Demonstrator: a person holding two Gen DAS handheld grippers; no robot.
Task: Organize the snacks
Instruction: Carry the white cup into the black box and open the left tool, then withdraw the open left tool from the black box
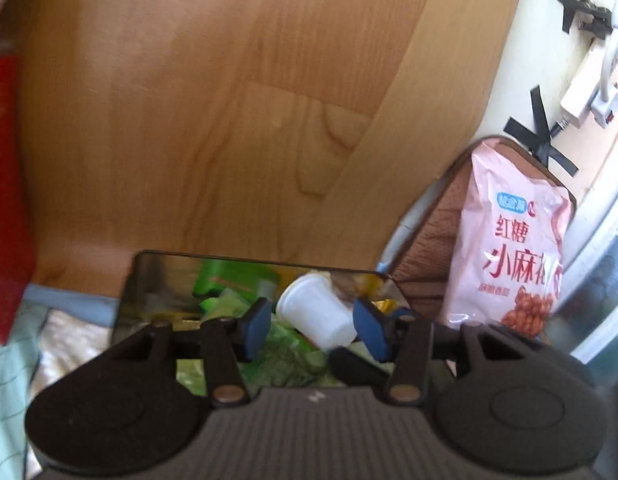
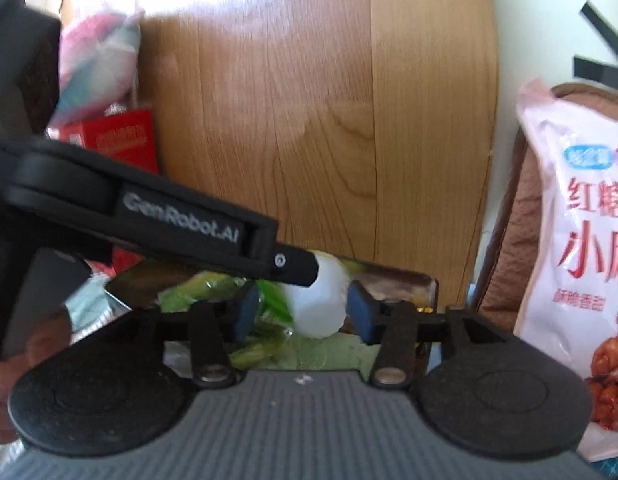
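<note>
Pink snack bag (image 1: 513,240): big red chars "红糖" over "小麻花", last char cut off by the fold; small blue brand badge above, too blurry to read. Left tongs' black arm (image 2: 181,216), right wrist view: "GenRobot.AI" in grey letters. Red box (image 2: 117,140): print unreadable.

Headboard (image 1: 189,100) blocks ahead; bag (image 1: 513,240) perhaps rightward

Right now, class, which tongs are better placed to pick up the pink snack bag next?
Probably the right tongs: the pink snack bag stands close beside their right finger. The left tongs sit further left, at the white cup.
</note>
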